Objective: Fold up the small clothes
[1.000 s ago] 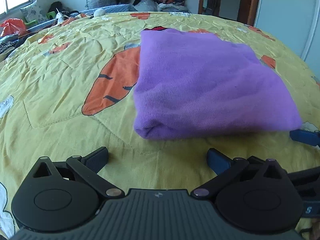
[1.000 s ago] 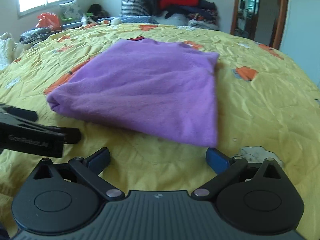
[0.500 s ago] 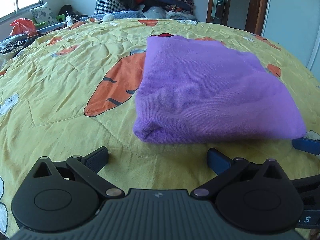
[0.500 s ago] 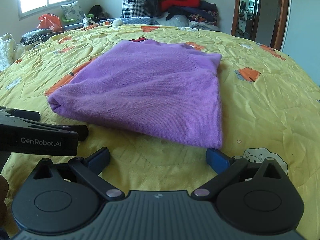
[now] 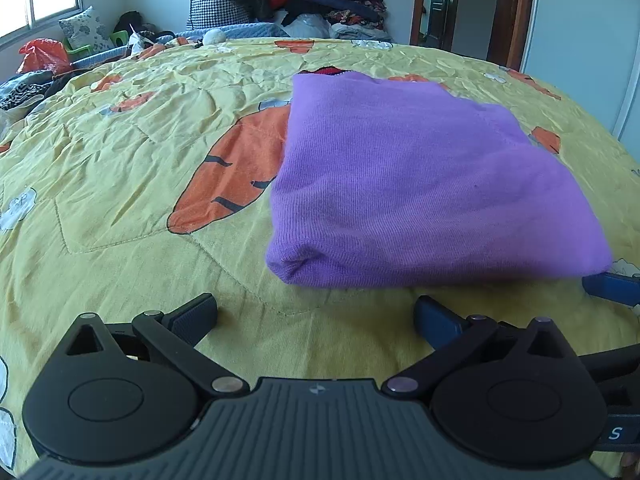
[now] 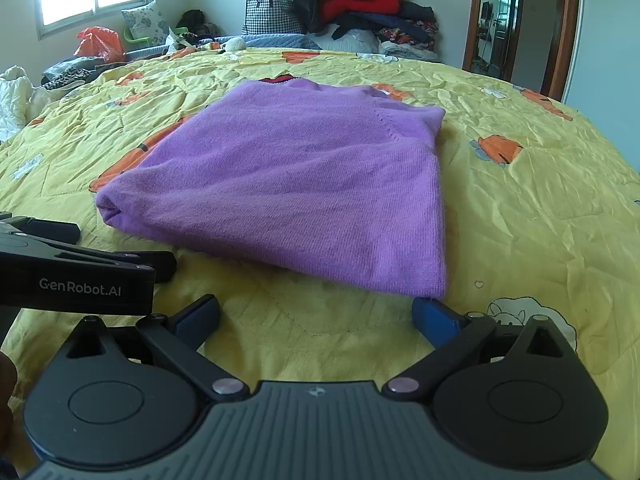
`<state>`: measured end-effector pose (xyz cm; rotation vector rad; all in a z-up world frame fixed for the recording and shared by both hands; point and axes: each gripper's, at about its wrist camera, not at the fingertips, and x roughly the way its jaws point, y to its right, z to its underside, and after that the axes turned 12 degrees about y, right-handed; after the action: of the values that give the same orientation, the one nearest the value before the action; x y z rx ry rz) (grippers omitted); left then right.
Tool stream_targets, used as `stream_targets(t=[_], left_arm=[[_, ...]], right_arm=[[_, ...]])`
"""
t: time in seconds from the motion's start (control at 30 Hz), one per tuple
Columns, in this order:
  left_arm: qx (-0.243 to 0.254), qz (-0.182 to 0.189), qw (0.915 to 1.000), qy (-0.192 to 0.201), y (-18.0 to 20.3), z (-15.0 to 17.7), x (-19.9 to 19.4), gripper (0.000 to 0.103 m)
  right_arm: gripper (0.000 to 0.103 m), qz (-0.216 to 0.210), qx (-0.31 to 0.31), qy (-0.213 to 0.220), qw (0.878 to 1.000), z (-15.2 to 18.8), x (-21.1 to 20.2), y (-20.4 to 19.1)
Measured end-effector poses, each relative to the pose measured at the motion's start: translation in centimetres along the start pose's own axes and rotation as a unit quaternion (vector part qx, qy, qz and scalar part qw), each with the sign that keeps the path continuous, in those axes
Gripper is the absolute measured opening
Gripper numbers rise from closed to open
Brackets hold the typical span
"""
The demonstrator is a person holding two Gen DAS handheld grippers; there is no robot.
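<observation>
A purple knitted garment (image 5: 416,184) lies folded into a rectangle on the yellow carrot-print bedspread (image 5: 120,184); the right wrist view shows the same purple garment (image 6: 304,184) from its other near corner. My left gripper (image 5: 316,312) stands open just short of the garment's near folded edge, nothing between its fingers. My right gripper (image 6: 316,312) is open too, its blue right fingertip (image 6: 434,314) close under the garment's near right corner. The left gripper's body (image 6: 76,276) shows at the left of the right wrist view.
A heap of clothes and a checked bag (image 6: 340,4) is piled at the bed's far end. An orange bag (image 6: 100,44) and cushions sit under the window at the far left. A doorway (image 6: 496,20) opens at the far right. Bare bedspread surrounds the garment.
Both grippers have lifted and drawn back slightly from the garment, so it sits a little farther off in both views. The garment itself has not moved, and the jaws stay open.
</observation>
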<state>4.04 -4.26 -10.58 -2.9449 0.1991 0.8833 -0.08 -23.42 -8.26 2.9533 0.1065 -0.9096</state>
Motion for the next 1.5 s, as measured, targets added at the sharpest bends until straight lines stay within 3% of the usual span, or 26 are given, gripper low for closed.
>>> stream_targets(t=[1.5], left_arm=[[0.007,0.007,0.9999,0.003,0.0,-0.03,-0.04,0.103]], right_arm=[[0.103,0.0,0.0,0.0,1.0,0.01,0.04,-0.02]])
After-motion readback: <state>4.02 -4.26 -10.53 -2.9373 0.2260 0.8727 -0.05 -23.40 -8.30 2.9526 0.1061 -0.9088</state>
